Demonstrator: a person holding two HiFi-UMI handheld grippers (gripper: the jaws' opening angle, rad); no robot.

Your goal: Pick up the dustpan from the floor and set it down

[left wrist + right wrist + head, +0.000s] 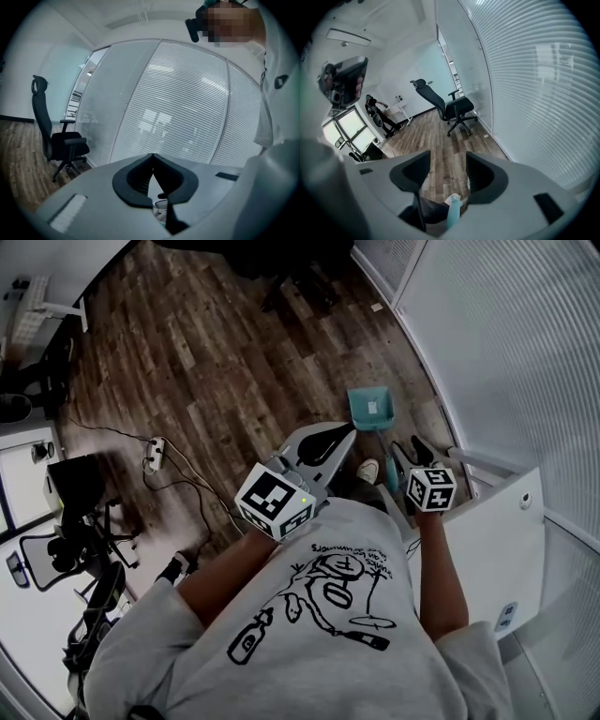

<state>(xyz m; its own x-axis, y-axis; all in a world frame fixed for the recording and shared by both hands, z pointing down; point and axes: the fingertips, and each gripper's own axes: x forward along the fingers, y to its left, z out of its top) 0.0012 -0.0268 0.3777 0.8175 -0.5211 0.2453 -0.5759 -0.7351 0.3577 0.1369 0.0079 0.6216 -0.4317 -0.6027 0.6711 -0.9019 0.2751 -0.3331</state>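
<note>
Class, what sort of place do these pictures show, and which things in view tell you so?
Most likely an office: a black swivel chair stands on a wood-plank floor, beside glass partition walls with slatted blinds.

The teal plastic dustpan [371, 410] lies on the brown wood-plank floor [216, 352], just beside the white slatted glass wall [497, 352], ahead of the white shoe [367, 470]
</note>
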